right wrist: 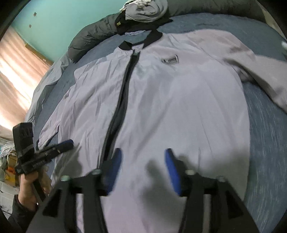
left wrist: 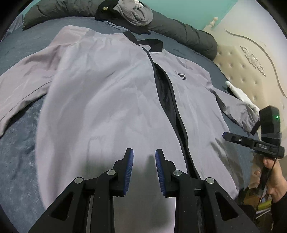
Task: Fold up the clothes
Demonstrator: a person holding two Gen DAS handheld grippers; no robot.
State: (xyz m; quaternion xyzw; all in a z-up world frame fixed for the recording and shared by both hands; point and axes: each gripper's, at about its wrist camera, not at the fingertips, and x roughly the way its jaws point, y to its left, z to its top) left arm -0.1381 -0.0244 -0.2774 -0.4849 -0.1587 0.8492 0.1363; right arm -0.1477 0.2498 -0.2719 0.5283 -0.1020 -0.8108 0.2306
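The left tongs [left wrist: 144, 154] are seen nearest the lens, blue pads apart, nothing clamped, hovering over the hem end of a grey jacket [left wrist: 107, 93]. The right tongs [right wrist: 143, 156] are likewise spread and empty above the same hem; the shot is blurred. The jacket is laid flat and front-up on a blue bed [left wrist: 19, 161], zipper [left wrist: 172, 100] parted, black collar [left wrist: 152, 43] at the far end, both sleeves spread outward, so it is not folded as it lies. Risks are judged as follows: the fabric looks thin and slick, so only the top layer may be pinched and the back left behind; the open front may be dragged askew if the two grips are uneven; a sleeve may be bunched under a fold. A dark quilt [left wrist: 188, 35] and a heap of clothes [left wrist: 136, 12] lie just past the collar and could be snagged. No containers are visible.
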